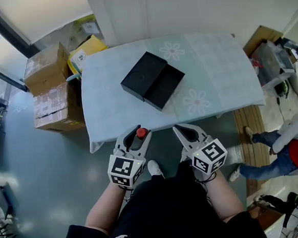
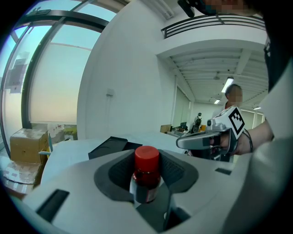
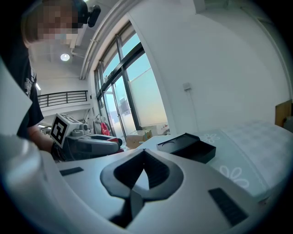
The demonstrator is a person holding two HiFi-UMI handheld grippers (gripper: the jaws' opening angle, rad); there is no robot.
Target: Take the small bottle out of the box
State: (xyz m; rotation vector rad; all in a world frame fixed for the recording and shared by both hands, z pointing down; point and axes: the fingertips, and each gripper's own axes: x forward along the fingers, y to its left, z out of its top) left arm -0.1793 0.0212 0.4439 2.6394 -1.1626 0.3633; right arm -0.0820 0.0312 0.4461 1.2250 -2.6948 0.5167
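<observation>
- Gripping the small bottle (image 2: 146, 179) by its sides, the left gripper (image 2: 146, 170) has its jaws set fairly wide. The pads press the glass from both sides.
- The bottle stands upright between those jaws, and its red cap (image 2: 147, 157) rises above the pads.
- The right gripper (image 3: 143, 157) has its jaws brought together, tips meeting. Nothing sits between them.
- The black box (image 1: 152, 80) lies well ahead of both pairs of jaws, apart from them. It is open, with its two halves side by side.
- The box rests on a table (image 1: 217, 69) with a pale cloth printed with flowers. The table's near edge lies just beyond the tips of both grippers.
- The two grippers are held side by side and close to level, each off to the other's flank.
- Cardboard boxes (image 1: 51, 87) are stacked on the floor, ahead and out past the left jaws.
- Another person (image 1: 290, 151) is on the floor out past the right jaws.
</observation>
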